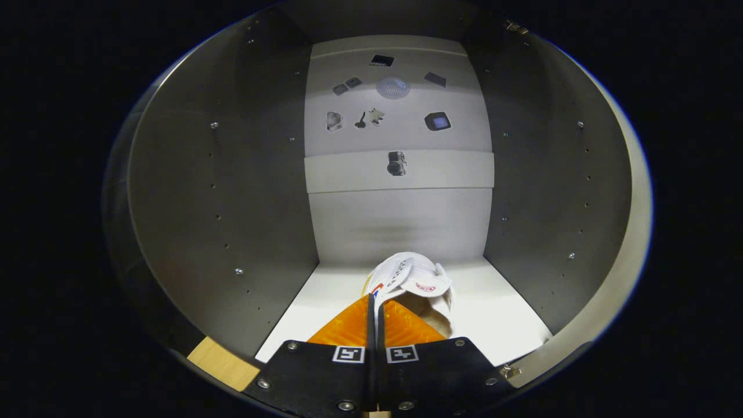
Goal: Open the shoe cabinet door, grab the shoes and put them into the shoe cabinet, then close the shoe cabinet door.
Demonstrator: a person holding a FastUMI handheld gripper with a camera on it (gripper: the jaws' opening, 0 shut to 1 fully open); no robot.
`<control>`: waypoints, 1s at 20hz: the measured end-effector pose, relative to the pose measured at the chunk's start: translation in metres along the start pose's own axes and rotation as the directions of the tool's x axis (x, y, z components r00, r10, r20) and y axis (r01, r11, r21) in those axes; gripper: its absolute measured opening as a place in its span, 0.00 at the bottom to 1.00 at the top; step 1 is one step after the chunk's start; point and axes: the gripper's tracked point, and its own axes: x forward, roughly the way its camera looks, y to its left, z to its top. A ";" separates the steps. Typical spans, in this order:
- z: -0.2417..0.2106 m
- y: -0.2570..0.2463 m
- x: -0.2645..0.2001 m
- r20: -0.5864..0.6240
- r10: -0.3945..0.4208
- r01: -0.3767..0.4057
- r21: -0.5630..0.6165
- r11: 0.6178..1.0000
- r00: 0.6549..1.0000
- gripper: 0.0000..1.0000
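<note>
Tongs point(374, 305) nearly closed, pinching a thin edge of the white shoe point(415, 281) inside the open shoe cabinet point(220, 191), shoe just ahead and slightly right of the tips, long axis running away toward the far back panel point(400, 226), resting on or just above the cabinet floor point(499, 316).

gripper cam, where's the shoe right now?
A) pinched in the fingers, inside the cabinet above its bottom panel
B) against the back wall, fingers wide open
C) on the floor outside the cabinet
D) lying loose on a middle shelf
A: the gripper is closed on an edge of the white shoe, with the cabinet walls on both sides and its pale bottom panel beneath.
</note>
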 end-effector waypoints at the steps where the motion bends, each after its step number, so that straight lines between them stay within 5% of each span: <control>1: -0.002 -0.002 0.008 -0.002 -0.014 0.014 -0.016 1.000 1.000 0.00; 9: -0.009 -0.002 0.029 -0.026 -0.034 0.034 -0.005 0.999 0.999 0.00; 14: -0.010 0.001 0.029 -0.033 -0.036 0.036 -0.003 0.999 0.999 0.09; 20: 0.005 0.008 0.022 0.010 -0.041 0.041 0.013 0.999 0.999 0.49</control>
